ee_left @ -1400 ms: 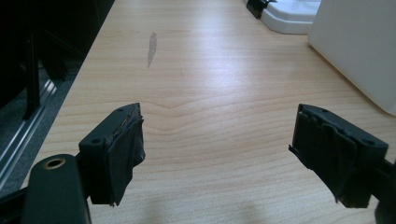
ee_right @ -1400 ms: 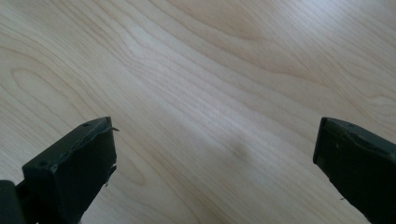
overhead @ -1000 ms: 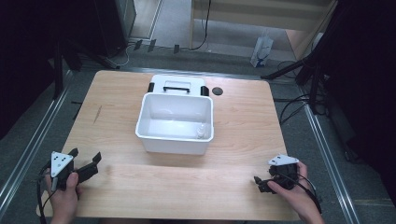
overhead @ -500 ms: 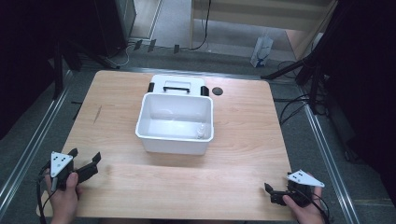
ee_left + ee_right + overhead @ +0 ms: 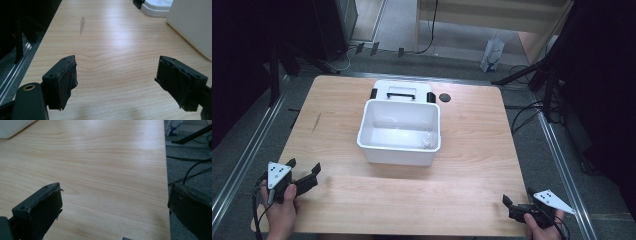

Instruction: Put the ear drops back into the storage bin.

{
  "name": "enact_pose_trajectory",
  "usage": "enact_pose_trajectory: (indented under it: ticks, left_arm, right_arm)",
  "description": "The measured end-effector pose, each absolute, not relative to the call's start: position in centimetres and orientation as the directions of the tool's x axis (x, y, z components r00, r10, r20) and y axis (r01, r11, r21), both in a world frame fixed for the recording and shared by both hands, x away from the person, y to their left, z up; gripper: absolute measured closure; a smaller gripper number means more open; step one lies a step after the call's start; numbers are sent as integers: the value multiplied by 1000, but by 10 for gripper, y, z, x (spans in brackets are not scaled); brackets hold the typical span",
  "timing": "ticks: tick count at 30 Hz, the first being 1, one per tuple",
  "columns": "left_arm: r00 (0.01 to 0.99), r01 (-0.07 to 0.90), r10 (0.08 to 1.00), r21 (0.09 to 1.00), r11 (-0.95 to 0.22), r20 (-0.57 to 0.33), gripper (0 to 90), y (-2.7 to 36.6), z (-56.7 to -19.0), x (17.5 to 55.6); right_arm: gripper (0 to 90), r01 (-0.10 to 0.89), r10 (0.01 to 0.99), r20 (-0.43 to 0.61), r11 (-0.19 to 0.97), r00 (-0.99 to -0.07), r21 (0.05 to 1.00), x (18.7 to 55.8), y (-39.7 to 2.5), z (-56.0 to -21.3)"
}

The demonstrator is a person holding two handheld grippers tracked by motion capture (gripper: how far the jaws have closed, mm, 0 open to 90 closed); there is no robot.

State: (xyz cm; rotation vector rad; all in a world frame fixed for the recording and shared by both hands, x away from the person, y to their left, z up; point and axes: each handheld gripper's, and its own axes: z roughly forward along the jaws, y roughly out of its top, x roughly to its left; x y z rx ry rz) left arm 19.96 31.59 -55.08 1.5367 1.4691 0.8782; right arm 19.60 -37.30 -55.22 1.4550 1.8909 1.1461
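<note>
1. High view: table [image 5: 472, 150], largest; bare wood around one central item.
2. Tub [image 5: 400, 132], white, open, mid-table; its lid [image 5: 402, 91] lies just behind, touching the far wall. A small clear thing seems to sit inside; too faint to name.
3. Left claw [image 5: 303, 171], near-left corner, jaws wide apart, holding nothing.
4. Right claw [image 5: 510, 204], near-right edge, jaws wide apart, empty. It sat farther up the table a second ago; the left has not moved.
5. Step, judged: idle or start pose. Next move calls for a long reach toward the tub.
</note>
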Motion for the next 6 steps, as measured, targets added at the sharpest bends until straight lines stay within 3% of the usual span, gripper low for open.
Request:
enact_pose_trajectory:
  ticks: [6]
  left_arm:
    - [72, 428, 996, 904, 10, -46, 174, 315, -551, 200]
  right_arm:
    - [0, 535, 945, 104, 83, -310, 841, 195, -372, -553]
